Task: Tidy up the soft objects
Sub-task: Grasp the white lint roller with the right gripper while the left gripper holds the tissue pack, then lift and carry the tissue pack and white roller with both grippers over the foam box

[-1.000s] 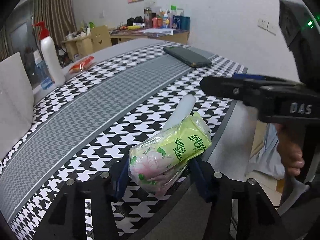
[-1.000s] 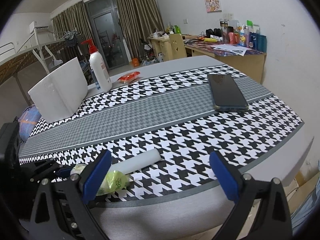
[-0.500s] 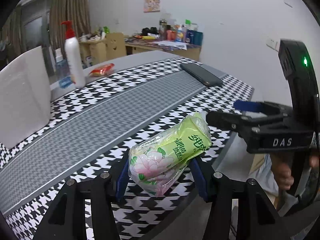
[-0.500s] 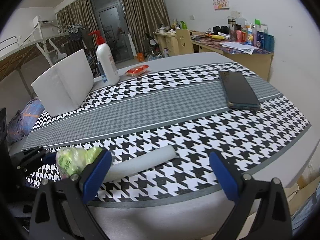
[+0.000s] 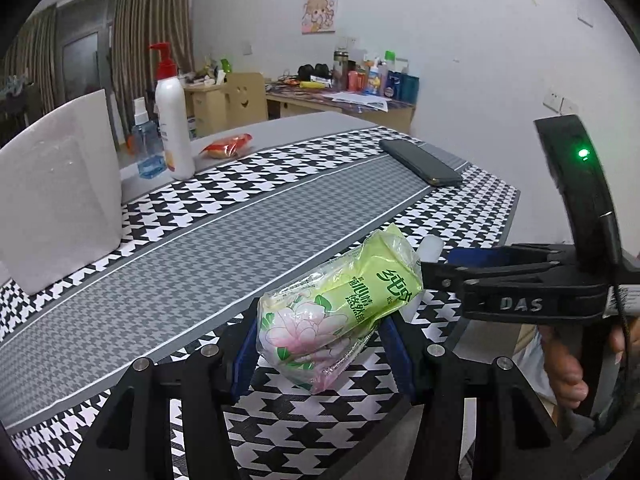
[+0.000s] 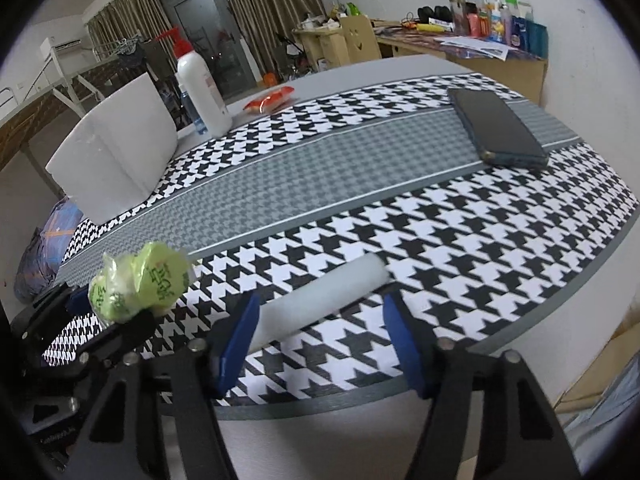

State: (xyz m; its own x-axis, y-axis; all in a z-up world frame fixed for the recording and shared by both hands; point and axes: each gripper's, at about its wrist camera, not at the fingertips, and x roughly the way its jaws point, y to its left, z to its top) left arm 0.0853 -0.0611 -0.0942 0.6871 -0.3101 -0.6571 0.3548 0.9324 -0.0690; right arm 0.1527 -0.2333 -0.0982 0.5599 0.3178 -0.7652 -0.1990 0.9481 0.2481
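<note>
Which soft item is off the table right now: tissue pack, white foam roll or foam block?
The green tissue pack, clamped in the left gripper above the cloth. The white foam roll and foam block rest on the table.

Glossy crinkled plastic tissue pack (image 5: 340, 312), matt white foam roll (image 6: 320, 300), woven cloth mat (image 6: 440, 240)

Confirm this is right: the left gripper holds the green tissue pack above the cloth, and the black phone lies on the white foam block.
Not quite. The black phone lies flat on the houndstooth cloth, far from the white foam block, as the right wrist view shows. The left gripper does hold the green tissue pack.
</note>
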